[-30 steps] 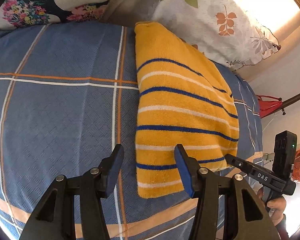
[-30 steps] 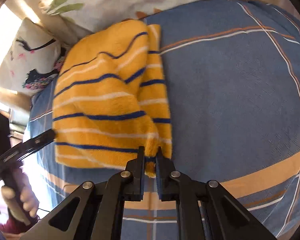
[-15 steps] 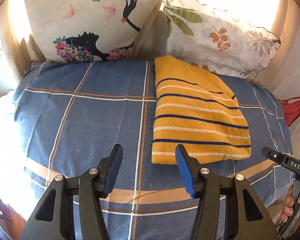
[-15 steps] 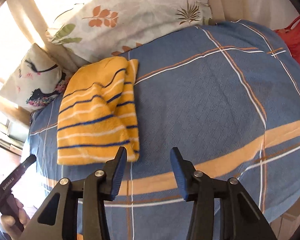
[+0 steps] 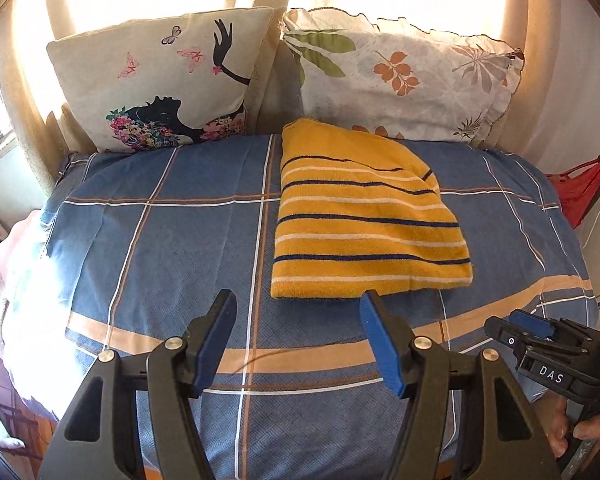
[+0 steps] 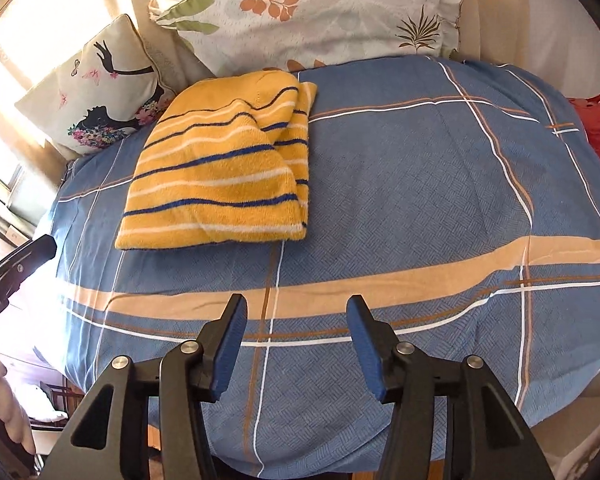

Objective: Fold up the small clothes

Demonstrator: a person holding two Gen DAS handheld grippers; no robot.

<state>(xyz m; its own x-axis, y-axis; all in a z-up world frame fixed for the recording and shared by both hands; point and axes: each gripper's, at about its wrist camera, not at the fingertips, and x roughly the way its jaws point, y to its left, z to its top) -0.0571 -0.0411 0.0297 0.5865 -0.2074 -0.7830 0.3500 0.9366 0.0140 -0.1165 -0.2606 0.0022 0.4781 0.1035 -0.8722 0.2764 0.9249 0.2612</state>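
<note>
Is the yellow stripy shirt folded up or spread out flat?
Folded. The yellow striped garment lies as a compact bundle on the blue bedspread, with one layer doubled over another along its right edge.

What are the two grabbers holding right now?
Nothing. The left gripper and right gripper are both open and empty, while the folded yellow striped cloth lies loose on the bed.

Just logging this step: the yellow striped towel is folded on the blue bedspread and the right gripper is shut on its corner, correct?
Not quite. The right gripper is open and apart from the yellow striped towel, as the right wrist view shows. It does lie folded on the blue bedspread.
</note>
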